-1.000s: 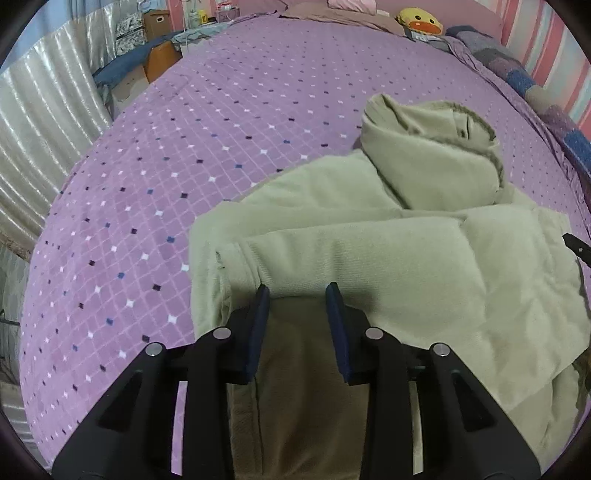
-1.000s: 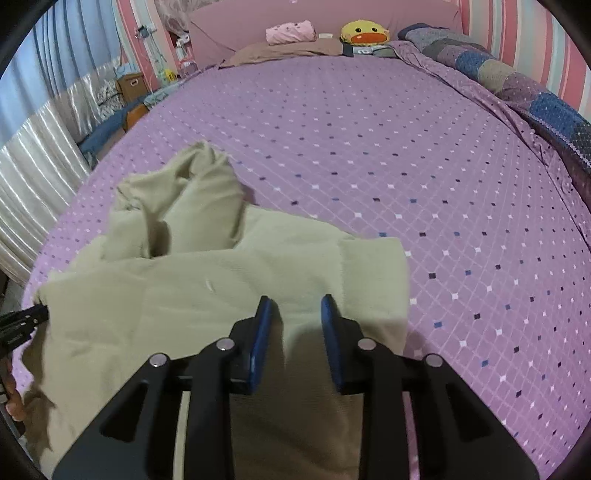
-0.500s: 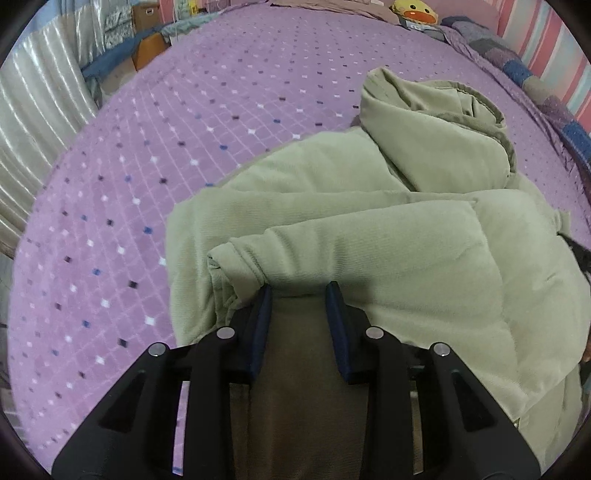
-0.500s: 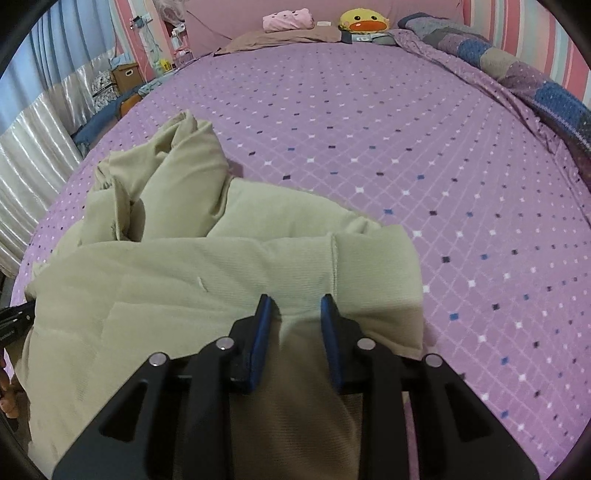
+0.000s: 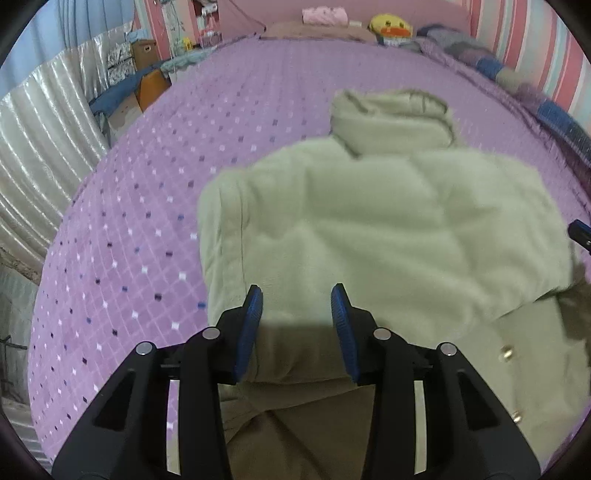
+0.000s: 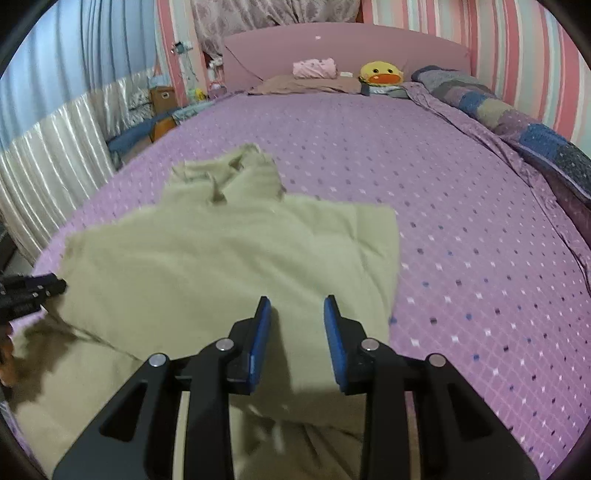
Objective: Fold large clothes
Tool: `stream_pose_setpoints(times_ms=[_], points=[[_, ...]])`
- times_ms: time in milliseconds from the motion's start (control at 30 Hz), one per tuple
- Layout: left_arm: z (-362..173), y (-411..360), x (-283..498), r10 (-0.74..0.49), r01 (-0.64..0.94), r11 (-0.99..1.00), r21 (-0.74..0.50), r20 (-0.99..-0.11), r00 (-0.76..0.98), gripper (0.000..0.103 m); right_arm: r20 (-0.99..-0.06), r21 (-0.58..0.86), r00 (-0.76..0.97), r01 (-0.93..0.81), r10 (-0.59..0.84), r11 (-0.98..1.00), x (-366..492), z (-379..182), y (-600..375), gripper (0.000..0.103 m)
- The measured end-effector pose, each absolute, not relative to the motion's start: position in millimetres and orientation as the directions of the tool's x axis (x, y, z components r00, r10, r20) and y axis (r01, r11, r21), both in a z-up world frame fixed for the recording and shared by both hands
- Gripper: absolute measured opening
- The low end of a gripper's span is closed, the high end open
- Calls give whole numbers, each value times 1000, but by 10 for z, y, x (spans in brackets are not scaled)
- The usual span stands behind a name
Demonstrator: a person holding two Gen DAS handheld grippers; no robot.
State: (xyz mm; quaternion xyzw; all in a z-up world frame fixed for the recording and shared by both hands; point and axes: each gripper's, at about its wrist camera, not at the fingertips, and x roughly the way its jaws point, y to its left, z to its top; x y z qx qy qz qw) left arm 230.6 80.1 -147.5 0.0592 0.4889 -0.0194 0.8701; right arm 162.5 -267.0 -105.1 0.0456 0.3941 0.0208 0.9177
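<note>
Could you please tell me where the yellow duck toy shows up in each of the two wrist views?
Left wrist: duck toy at the top, right of centre, by the headboard.
Right wrist: duck toy in the upper middle, right of centre.
Shared landmark: the pink bundle just left of it.

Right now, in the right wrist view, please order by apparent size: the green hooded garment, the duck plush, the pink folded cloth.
1. Green hooded garment, largest, though also nearest.
2. and 3. Pink folded cloth and duck plush look alike.
</note>
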Motion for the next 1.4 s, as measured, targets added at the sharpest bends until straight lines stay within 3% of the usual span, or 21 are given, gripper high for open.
stream_pose_setpoints(times_ms=[333,633,667,700,800,867,1133,1233,1400], points=[[-1866,807,2428,0,96,994,53,-877,480,39,-797,49,603,-16,49,999,1839,-1542,-2693,29],[-1808,856,2290,5,87,995,55,-867,498,38,-792,32,610,-7,30,999,1776,-1497,-2641,32],[-1750,856,2245,9,77,995,56,-862,506,40,-785,55,618,3,41,998,1726,-1432,-2666,35],[-1693,854,2195,0,73,996,44,-857,515,44,-779,77,625,7,56,997,1679,-1391,-2686,44],[-1529,825,2012,-10,66,997,32,-834,552,68,-742,122,665,8,86,992,1472,-1226,-2692,70],[-1406,809,1868,6,62,997,52,-810,586,83,-719,85,693,3,59,996,1320,-1122,-2651,77],[-1099,820,1288,-28,70,997,23,-763,646,95,-677,62,736,26,23,998,747,-946,-2728,89],[-1054,848,1066,-41,73,997,9,-750,660,97,-656,36,754,39,-6,999,529,-915,-2776,99],[-1065,887,725,-37,66,998,10,-736,676,100,-637,-41,762,117,-116,992,220,-917,-2871,101]])
